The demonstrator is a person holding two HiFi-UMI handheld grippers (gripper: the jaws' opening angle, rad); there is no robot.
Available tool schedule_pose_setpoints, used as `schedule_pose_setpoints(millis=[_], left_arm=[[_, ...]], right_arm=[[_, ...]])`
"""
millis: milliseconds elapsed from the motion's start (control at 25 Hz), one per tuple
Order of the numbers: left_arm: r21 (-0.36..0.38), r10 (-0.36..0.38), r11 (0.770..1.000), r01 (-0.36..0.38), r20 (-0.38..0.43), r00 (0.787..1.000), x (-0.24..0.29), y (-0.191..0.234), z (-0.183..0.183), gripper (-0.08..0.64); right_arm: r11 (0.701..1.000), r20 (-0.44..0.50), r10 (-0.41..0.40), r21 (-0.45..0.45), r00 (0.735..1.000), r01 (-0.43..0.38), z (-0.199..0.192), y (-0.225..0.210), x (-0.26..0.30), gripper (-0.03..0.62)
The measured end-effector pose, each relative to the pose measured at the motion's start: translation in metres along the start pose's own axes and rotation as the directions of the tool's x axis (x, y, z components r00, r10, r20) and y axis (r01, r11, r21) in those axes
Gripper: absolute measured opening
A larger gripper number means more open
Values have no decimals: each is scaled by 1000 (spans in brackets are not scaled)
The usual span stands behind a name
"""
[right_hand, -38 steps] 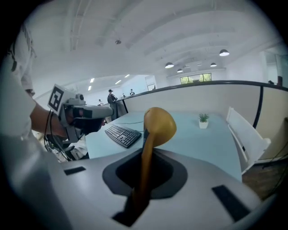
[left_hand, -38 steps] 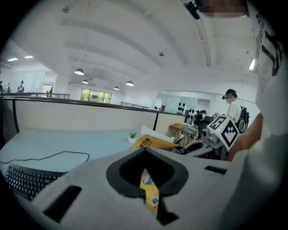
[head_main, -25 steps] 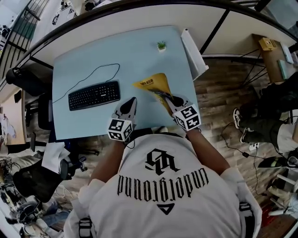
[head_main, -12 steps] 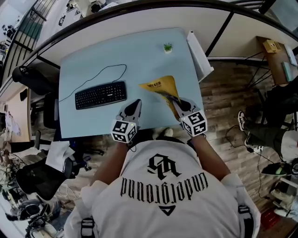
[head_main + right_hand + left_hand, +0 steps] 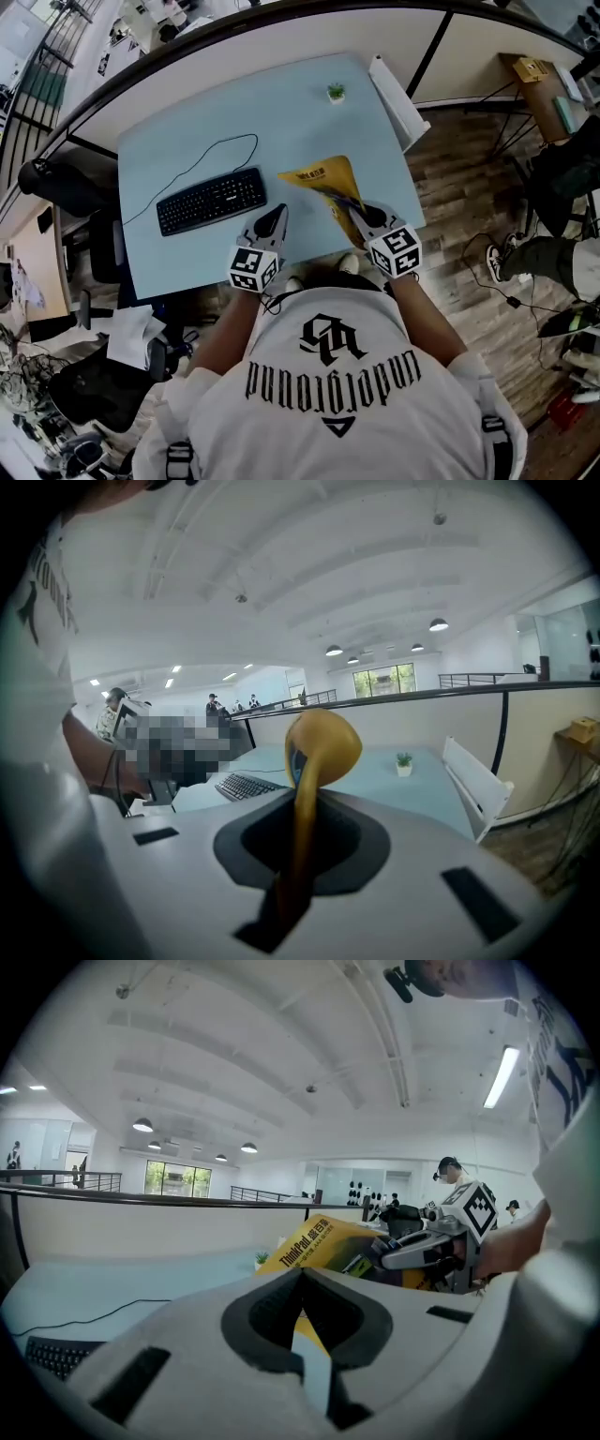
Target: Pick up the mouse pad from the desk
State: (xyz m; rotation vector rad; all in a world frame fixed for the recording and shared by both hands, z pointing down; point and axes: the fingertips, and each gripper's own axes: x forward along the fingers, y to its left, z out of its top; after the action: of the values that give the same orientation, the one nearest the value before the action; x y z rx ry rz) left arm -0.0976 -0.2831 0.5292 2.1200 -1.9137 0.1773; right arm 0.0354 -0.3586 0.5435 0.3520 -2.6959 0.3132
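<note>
- Both grippers have shifted slightly above the near edge of the desk (image 5: 281, 103).
- Black keyboard (image 5: 212, 200) lies at the left.
- Left gripper (image 5: 277, 212): jaws together, holding nothing.
- Yellow mouse pad (image 5: 323, 178) curls, lifted off the desk.
- Right gripper (image 5: 352, 212) is clamped on the pad's edge.

Left forearm (image 5: 228, 326) and right forearm (image 5: 424, 311) extend forward. Left gripper (image 5: 277, 211): jaws closed together, nothing between them. Right gripper (image 5: 354, 210): jaws clamped on the mouse pad (image 5: 322, 176), tilted slightly downward.
</note>
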Motion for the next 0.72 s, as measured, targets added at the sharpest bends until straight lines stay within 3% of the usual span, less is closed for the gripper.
schedule_pose_setpoints(millis=[720], left_arm=[[28,-164,986,163,24,986,-119,37,-14,8]], right_arm=[[988,55,-145,69,988,141,-5,125,-1,25]])
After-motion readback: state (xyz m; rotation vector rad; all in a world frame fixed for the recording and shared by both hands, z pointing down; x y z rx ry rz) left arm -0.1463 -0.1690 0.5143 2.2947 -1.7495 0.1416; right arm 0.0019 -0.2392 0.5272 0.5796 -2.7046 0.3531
